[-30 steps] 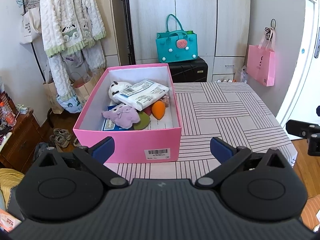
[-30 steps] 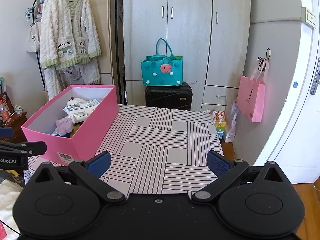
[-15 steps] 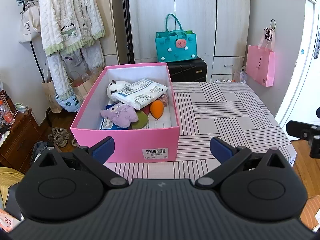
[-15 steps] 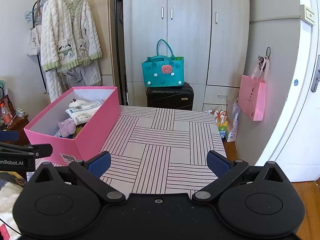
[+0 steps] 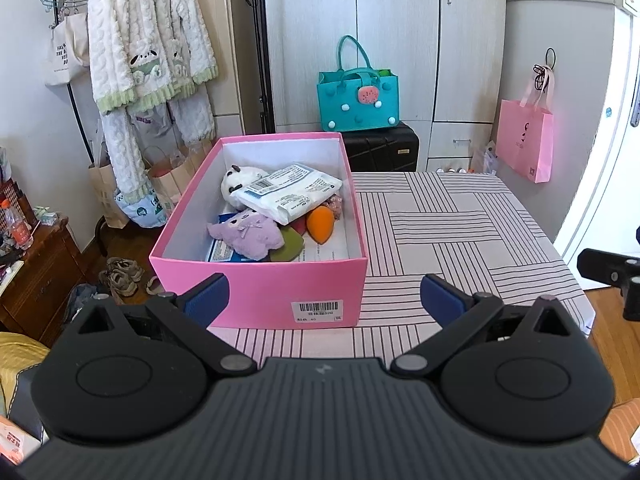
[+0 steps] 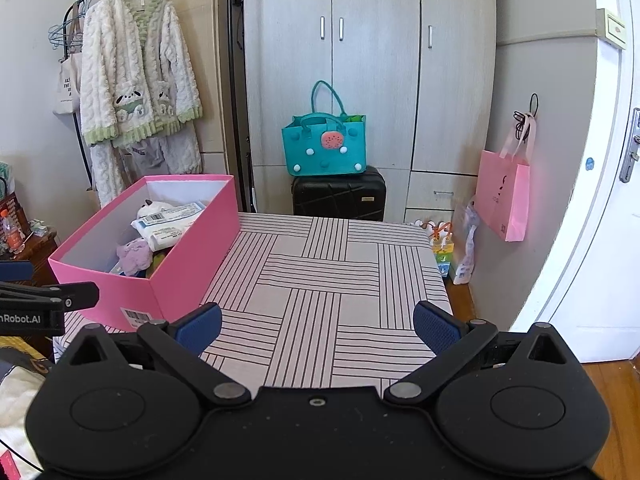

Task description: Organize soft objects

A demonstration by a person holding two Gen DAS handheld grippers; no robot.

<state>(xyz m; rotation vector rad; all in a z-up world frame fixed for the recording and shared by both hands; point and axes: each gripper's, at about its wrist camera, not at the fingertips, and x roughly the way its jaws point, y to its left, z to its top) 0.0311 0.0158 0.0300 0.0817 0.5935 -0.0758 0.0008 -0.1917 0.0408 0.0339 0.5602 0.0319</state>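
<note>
Ahead of the left gripper (image 5: 322, 298), the pink box (image 5: 264, 294) hides much of its load: the white plush (image 5: 240, 178) lies half under a white packet (image 5: 288, 196), whose print is too small to read. The purple plush (image 5: 248, 234) covers a blue-edged flat pack (image 5: 218, 252) and part of a green piece (image 5: 292, 245) — neither can be identified. Something pink (image 5: 334, 205) peeks out beyond the orange sponge (image 5: 319, 220).

From the right gripper (image 6: 318, 326), the box's near wall hides most of that — the left gripper (image 6: 48, 300) is cut by the left edge.
</note>
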